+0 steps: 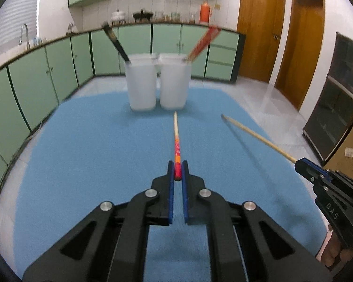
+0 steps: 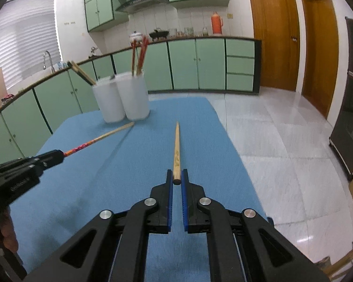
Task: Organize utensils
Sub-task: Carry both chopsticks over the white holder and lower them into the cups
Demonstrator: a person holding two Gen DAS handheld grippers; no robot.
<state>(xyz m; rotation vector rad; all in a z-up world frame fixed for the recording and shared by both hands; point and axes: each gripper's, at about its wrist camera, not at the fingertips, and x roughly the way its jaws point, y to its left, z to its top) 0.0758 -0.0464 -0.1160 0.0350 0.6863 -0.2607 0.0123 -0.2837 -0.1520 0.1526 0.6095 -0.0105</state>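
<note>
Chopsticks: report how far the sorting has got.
Done: dark chopsticks stand in the left cup, red ones in the right cup. In hand: left gripper clamps a red-patterned chopstick; right gripper clamps a plain wooden chopstick. Left: dropping both into cups.

Two cups (image 1: pixel 157 84) side by side

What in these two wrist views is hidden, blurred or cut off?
- Left wrist view: the dark-handled utensils in the left translucent white plastic cup are motion-blurred, so their type is unclear.
- Both views: the frosted cup walls hide the lower ends of the red chopsticks in the right translucent white plastic cup.
- Right wrist view: the left gripper is cut off by the frame edge.
</note>
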